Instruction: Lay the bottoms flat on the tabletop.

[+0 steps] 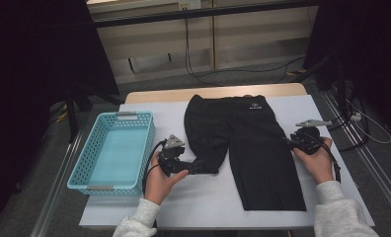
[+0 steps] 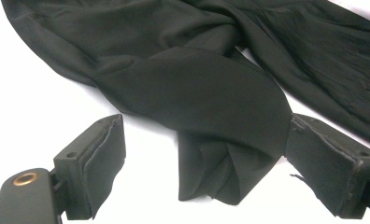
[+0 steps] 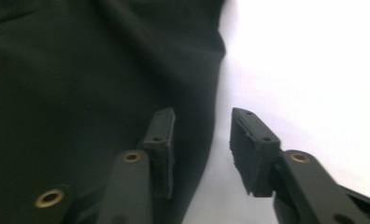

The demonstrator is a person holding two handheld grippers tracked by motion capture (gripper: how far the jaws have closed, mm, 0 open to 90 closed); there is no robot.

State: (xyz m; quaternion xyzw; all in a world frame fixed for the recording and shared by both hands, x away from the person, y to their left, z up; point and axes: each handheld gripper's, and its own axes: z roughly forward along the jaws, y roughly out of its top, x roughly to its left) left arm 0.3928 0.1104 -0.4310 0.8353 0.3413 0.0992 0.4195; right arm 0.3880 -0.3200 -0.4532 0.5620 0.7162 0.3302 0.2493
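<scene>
A pair of black shorts (image 1: 248, 143) lies flat on the white-covered table (image 1: 203, 202), waistband at the far side, legs toward me. The left leg is crumpled, and its folded hem (image 2: 211, 177) sits between the wide-apart jaws of my left gripper (image 2: 204, 121), which is open; the cloth brushes the right-hand jaw. In the high view the left gripper (image 1: 202, 166) points right at that hem. My right gripper (image 1: 288, 142) is at the outer edge of the right leg. It stands open (image 3: 202, 112), one jaw over the black cloth (image 3: 80, 84), the other over the white table.
A turquoise perforated basket (image 1: 146, 148) with nothing in it stands at the table's left, close beside my left hand. Bare white surface lies in front of the shorts and to their right. Cables run over the floor beyond the far edge.
</scene>
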